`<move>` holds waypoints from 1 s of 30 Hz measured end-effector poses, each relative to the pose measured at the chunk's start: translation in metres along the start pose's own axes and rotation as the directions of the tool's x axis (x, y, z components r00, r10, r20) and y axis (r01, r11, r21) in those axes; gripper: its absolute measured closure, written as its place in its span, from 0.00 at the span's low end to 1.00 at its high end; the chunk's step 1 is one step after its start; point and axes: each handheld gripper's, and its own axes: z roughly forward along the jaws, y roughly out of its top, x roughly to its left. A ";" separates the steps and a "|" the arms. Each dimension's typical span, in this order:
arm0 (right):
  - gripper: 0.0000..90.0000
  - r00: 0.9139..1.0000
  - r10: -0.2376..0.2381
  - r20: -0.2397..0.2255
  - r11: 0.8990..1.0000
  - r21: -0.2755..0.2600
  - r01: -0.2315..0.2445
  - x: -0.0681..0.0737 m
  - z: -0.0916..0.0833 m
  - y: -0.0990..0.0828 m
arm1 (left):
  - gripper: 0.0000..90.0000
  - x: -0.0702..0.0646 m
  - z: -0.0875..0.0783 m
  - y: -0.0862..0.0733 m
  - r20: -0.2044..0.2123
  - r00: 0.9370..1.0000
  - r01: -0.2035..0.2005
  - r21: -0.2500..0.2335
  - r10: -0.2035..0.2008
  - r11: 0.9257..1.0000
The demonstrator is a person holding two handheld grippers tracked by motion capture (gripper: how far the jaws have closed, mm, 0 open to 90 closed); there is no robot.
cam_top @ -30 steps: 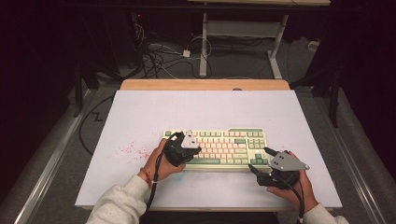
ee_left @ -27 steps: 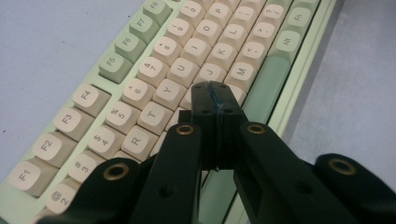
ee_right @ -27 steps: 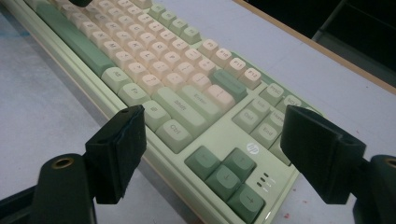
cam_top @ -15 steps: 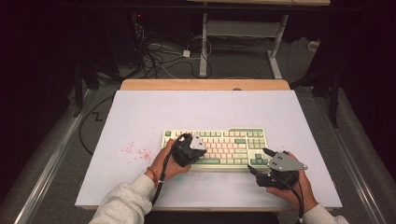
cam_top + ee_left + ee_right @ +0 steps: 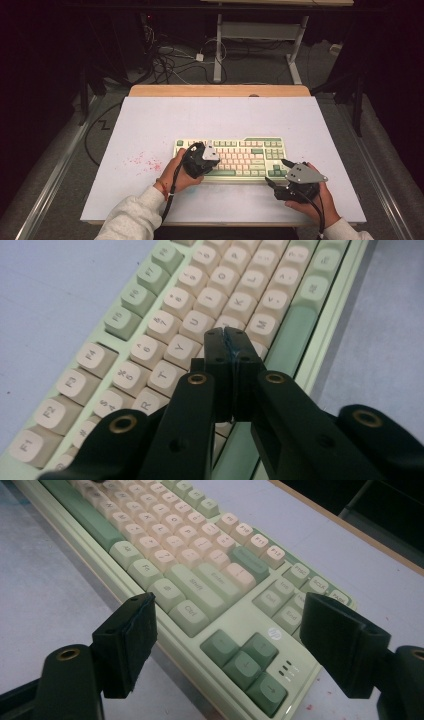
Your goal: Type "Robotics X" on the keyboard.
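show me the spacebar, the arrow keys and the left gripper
spacebar (image 5: 291, 335), left gripper view, on the middle of the long green bar.
arrow keys (image 5: 247, 666), right gripper view, on the down key of the dark green cluster.
left gripper (image 5: 223, 333), left gripper view, at the tips of its closed jaws above the letter keys.

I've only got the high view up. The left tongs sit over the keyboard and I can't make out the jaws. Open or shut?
Observer: Shut. In the left gripper view the left tongs have both jaws pressed together, nothing between them.
Operator: Which keys are they over?
Observer: The tips sit above the keyboard just below the U key; whether they touch a key, I cannot tell.
Operator: And the right tongs?
Observer: Open wide. The right tongs have their jaws on either side of the dark green arrow keys.
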 end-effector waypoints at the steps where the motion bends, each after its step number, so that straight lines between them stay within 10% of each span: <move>1: 0.26 1.000 0.003 0.002 1.000 -0.001 -0.003 0.000 0.000 0.000 | 0.96 0.000 -0.002 0.000 -0.003 1.000 -0.003 -0.003 0.003 1.000; 12: 0.27 1.000 0.010 0.007 1.000 -0.006 -0.010 -0.002 -0.002 0.000 | 0.84 0.007 -0.020 -0.008 -0.048 0.999 0.002 -0.066 -0.006 0.998; 30: 0.27 1.000 0.016 0.005 1.000 -0.005 -0.016 -0.003 -0.002 0.000 | 0.29 0.005 -0.037 -0.024 -0.171 0.985 -0.008 -0.145 -0.017 0.989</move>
